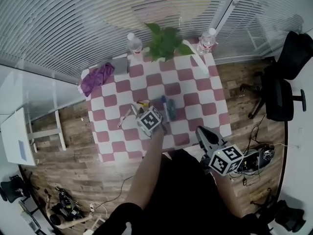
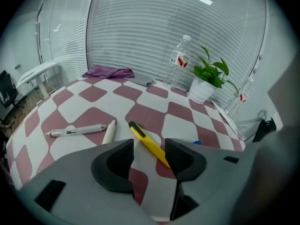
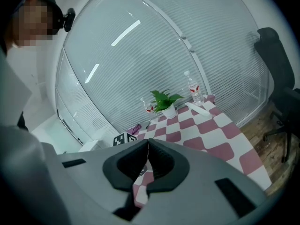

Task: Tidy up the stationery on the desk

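Several pens lie mid-table on the pink-and-white checkered cloth (image 1: 195, 92). In the left gripper view a yellow pen (image 2: 149, 143) runs diagonally into the gap of my left gripper (image 2: 149, 150), whose jaws stand open around its near end without touching it. A white pen (image 2: 77, 131) and a white marker (image 2: 108, 131) lie to its left; a blue item (image 2: 196, 142) peeks out at the right jaw. From above, my left gripper (image 1: 146, 116) hovers over the pens, with the blue pen (image 1: 166, 107) beside it. My right gripper (image 1: 203, 135) is off the table's near edge, shut and empty (image 3: 148, 143).
Along the far edge stand two water bottles (image 1: 133, 43) (image 1: 208, 39) and a potted plant (image 1: 165, 40). A purple cloth (image 1: 97, 77) and a grey notebook (image 1: 120, 65) lie at the far left corner. An office chair (image 1: 283, 82) stands to the right on the wooden floor.
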`<state>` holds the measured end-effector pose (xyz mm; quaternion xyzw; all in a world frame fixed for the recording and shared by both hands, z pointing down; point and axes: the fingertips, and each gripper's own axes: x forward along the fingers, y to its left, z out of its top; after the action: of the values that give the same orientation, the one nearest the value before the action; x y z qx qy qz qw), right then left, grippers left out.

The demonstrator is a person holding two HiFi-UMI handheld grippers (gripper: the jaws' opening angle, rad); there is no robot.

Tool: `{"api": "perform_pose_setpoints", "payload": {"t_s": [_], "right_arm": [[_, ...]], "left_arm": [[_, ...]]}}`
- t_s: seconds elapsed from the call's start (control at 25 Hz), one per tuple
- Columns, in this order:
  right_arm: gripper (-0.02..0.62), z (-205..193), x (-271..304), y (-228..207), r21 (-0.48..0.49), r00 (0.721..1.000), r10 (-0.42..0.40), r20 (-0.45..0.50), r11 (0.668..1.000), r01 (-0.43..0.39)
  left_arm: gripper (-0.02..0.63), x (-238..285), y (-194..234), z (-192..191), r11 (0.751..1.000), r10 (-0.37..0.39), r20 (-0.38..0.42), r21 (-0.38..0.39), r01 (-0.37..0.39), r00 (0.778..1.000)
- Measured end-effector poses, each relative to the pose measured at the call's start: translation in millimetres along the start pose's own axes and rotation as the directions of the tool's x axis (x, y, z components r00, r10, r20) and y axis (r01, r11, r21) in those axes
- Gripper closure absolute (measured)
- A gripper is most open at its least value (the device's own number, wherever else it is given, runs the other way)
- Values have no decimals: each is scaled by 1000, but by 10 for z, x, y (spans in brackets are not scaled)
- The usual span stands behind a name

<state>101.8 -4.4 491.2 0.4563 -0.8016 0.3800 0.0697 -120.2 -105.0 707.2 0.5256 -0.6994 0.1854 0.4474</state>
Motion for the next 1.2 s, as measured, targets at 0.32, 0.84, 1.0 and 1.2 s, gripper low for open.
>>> {"api": "perform_pose_setpoints", "payload": {"t_s": [0.32, 0.84, 1.0, 1.2], "right_arm": [[574, 20, -31, -83, 6, 1000, -20, 0, 1000, 20], [574, 33, 20, -37, 5, 1000, -6, 2, 1000, 6], [574, 57, 22, 0, -2, 1000, 5, 10, 1000, -5], [574, 51, 17, 60, -4, 1000, 14, 16, 1000, -14]], "left_arm": [[405, 36, 68, 20, 996, 73, -8, 47, -72, 997], [546, 42, 161, -10, 991, 66, -19, 119, -63, 998], [552, 1, -11, -37, 993, -56, -15, 104, 57, 998], [552, -90, -298, -149, 968, -216, -51, 118, 220, 975]]}}
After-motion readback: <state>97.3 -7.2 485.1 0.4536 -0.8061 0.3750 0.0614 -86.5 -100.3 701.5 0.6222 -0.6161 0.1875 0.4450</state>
